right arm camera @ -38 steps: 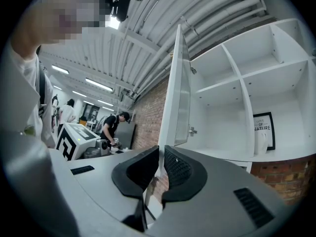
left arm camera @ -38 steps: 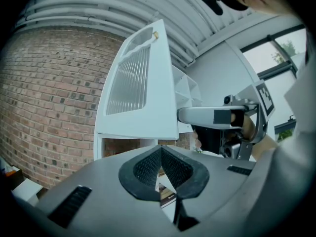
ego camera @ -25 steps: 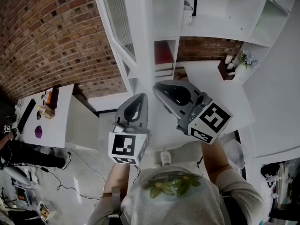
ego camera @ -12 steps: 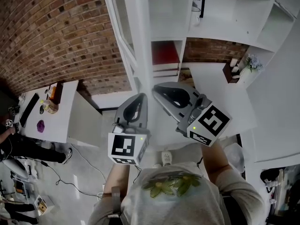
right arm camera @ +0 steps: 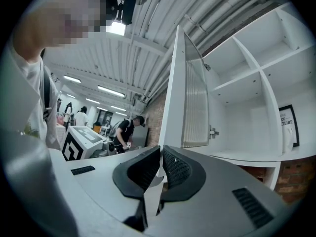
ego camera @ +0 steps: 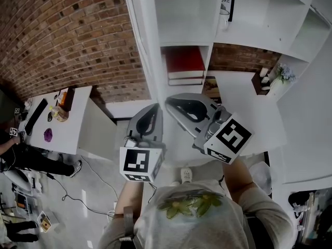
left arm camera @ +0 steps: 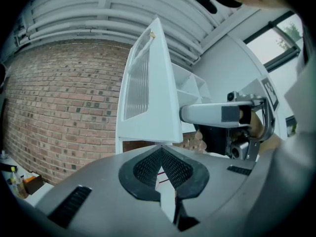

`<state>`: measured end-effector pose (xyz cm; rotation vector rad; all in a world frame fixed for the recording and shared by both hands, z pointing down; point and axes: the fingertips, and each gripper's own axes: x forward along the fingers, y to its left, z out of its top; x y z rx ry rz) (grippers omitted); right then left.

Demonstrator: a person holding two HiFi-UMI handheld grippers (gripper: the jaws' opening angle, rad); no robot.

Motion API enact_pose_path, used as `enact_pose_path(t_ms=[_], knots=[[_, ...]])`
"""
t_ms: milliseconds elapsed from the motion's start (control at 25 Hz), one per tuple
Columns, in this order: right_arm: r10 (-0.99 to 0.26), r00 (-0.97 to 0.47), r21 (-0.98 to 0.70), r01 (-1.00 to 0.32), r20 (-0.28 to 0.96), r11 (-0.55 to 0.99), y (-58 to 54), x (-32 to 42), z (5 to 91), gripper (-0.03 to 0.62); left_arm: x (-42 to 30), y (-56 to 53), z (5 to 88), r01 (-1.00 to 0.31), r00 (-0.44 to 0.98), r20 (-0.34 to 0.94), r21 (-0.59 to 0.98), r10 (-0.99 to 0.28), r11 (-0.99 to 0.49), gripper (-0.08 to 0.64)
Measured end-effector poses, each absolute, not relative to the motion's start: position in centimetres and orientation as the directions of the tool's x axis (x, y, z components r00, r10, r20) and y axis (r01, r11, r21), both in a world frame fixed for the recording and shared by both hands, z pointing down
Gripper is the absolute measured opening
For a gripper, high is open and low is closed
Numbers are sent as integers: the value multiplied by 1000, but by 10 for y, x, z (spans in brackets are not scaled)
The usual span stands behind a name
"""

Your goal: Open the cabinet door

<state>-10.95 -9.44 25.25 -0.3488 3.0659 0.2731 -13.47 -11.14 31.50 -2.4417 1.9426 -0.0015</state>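
The white cabinet [ego camera: 187, 14] stands ahead, and its door [ego camera: 139, 30] with a ribbed glass pane hangs swung out to the left. My right gripper [ego camera: 170, 101] reaches the door's lower free edge. In the right gripper view the jaws [right arm camera: 161, 154] have just been closing, and the thin edge of the door [right arm camera: 190, 98] runs down between the pads. My left gripper [ego camera: 151, 108] hovers beside it, below the door [left arm camera: 148, 93]. Its jaws [left arm camera: 160, 152] are shut with nothing in them. The right gripper [left arm camera: 212, 113] shows against the door's edge in the left gripper view.
Red books [ego camera: 184, 61] lie on a lower shelf. A framed print [ego camera: 226, 1] and a small plant [ego camera: 282, 74] sit to the right. A brick wall [ego camera: 67, 30] is on the left. A white table [ego camera: 78, 134] and a person [ego camera: 15, 149] are at the far left.
The door has swung further out from the cabinet, and more of the shelf with the red books shows. Both grippers keep their places near the door's lower edge.
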Motion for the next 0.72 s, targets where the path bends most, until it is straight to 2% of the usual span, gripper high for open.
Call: enact_pose_path(t_ms=[720], knots=[[-152, -988, 217, -156, -36, 964, -75, -147, 256, 32, -162, -101, 307, -985, 172, -43, -28, -984, -171, 8]])
